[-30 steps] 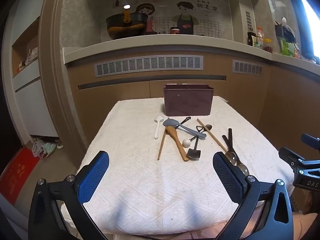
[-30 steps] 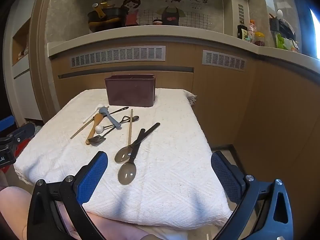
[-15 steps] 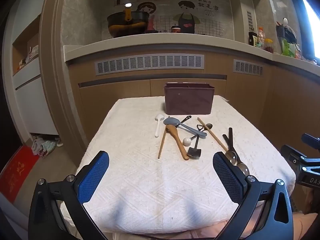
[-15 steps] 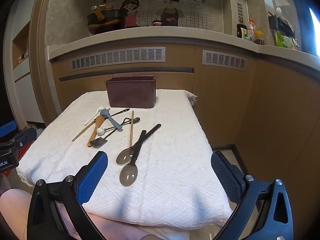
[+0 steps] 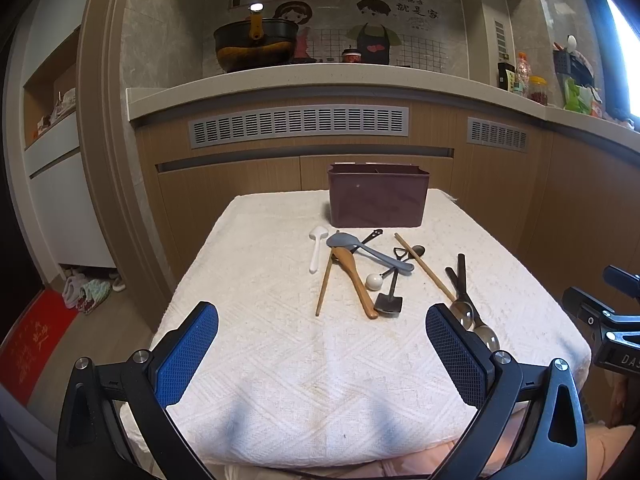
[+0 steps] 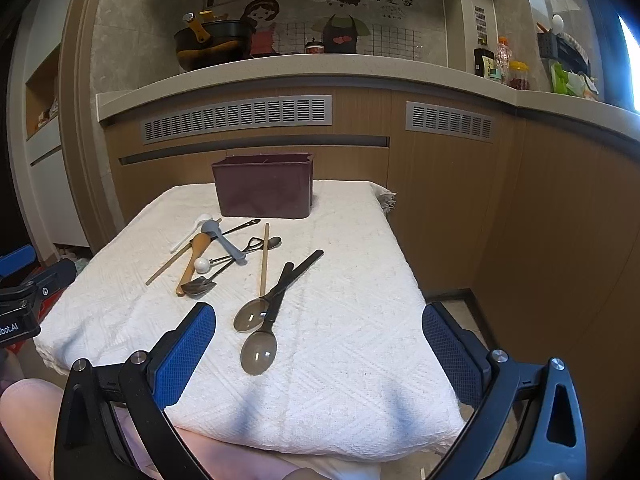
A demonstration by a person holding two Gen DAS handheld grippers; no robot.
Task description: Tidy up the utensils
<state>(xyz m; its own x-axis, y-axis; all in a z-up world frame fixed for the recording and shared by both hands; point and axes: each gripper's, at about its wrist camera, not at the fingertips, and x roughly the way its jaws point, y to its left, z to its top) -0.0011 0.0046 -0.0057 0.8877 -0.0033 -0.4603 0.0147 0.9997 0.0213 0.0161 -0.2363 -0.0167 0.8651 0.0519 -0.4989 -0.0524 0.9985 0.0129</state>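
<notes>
While nothing has yet been lifted, the left gripper point(image 5: 322, 354) and the right gripper point(image 6: 319, 354) are both held wide open and empty above the near edge of the white cloth point(image 6: 344, 380). The utensils are scattered mid-table, in front of the maroon holder point(image 6: 264, 192) at the far end. Two dark-handled metal spoons point(image 6: 260, 336) lie crossed nearest the right gripper — likely light, rigid and slick, so they are best pinched across the slim handle, not the bowl. The wooden spoon point(image 5: 354, 276) and single chopstick point(image 5: 324, 282) should be grippier. Because the pile overlaps, neighbours could be dragged along.
</notes>
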